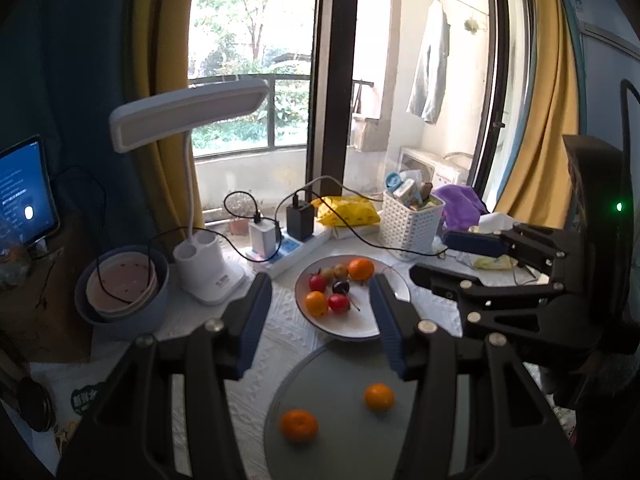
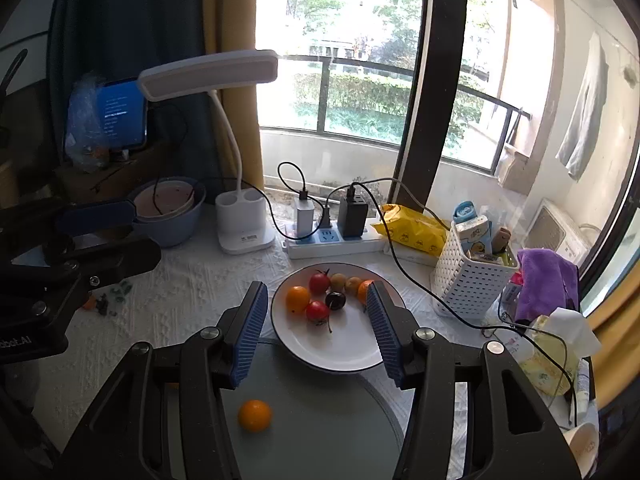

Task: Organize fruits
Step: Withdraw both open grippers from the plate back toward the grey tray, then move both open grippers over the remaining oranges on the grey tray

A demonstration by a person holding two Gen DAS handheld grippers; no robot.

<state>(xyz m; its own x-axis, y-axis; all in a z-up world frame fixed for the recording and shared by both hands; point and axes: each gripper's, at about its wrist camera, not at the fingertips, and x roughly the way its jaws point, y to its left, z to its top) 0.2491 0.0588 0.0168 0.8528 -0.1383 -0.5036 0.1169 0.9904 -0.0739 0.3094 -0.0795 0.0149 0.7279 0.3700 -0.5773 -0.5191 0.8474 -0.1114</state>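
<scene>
The white plate (image 1: 360,326) holds seven fruits: two oranges, two red, one dark, two tan. Just before it, the grey plate (image 1: 340,440) carries two oranges. Left claw (image 1: 320,320) and right claw (image 2: 316,332) gape, empty.

Bright window (image 1: 256,52) backlight, blown-out glare, dim foreground, fisheye-warped edges.

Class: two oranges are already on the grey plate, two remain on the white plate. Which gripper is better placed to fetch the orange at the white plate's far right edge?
Probably the right gripper: open and empty, its right finger sits beside that orange. The left gripper is also open, slightly farther left.
</scene>
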